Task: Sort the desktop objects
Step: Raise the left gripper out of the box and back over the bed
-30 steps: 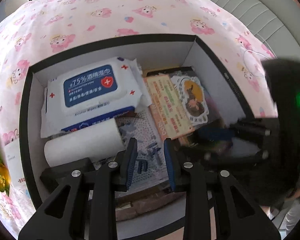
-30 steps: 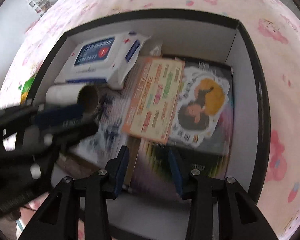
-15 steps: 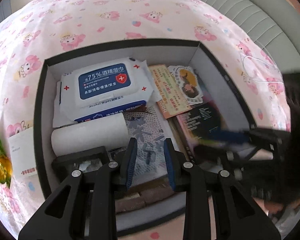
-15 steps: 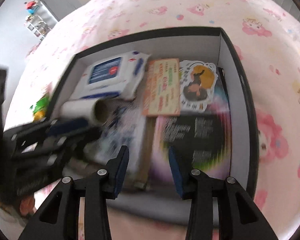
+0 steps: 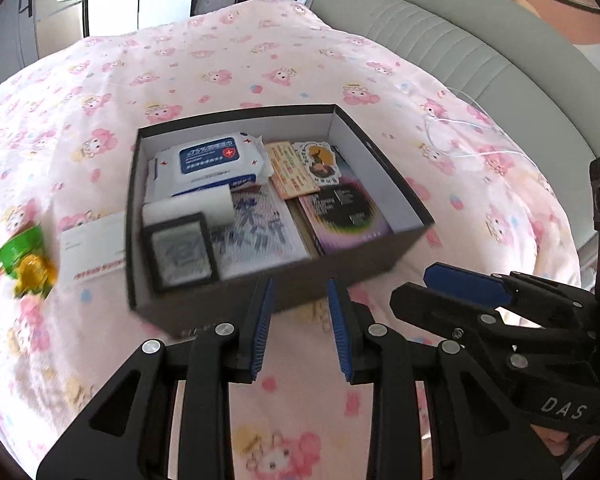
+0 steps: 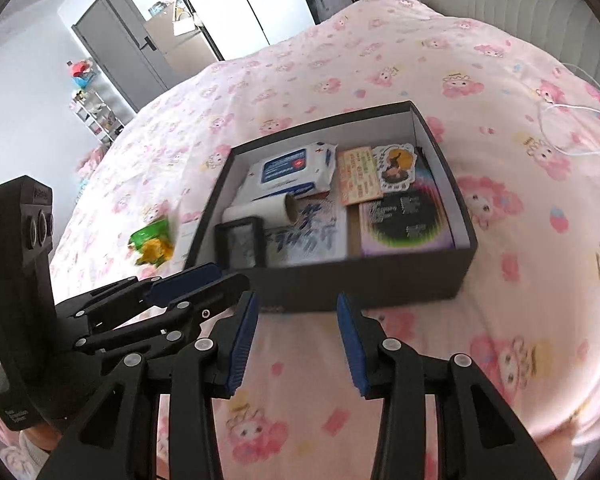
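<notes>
A green-and-yellow packet (image 5: 22, 258) and a white card (image 5: 92, 248) lie on the bed (image 5: 228, 64) just left of the black box (image 5: 268, 288). The box sits mid-bed, packed with wipes (image 5: 212, 158), a paper roll (image 5: 204, 206) and booklets (image 5: 342, 216). Bare bedding surrounds its other edges; the left claw (image 5: 299, 328) and right claw (image 6: 296, 344) hover short of its near wall, each narrowly parted and empty.

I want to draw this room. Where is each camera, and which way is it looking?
Left wrist: sits on the left gripper, looks down over the pink bed at the box; its own fingers show, and the right gripper beside it.
Right wrist: sits on the right gripper, looks down at the box; its own fingers show, and the left gripper beside it.
Both see the box, its wipes and the green wrapper outside.
</notes>
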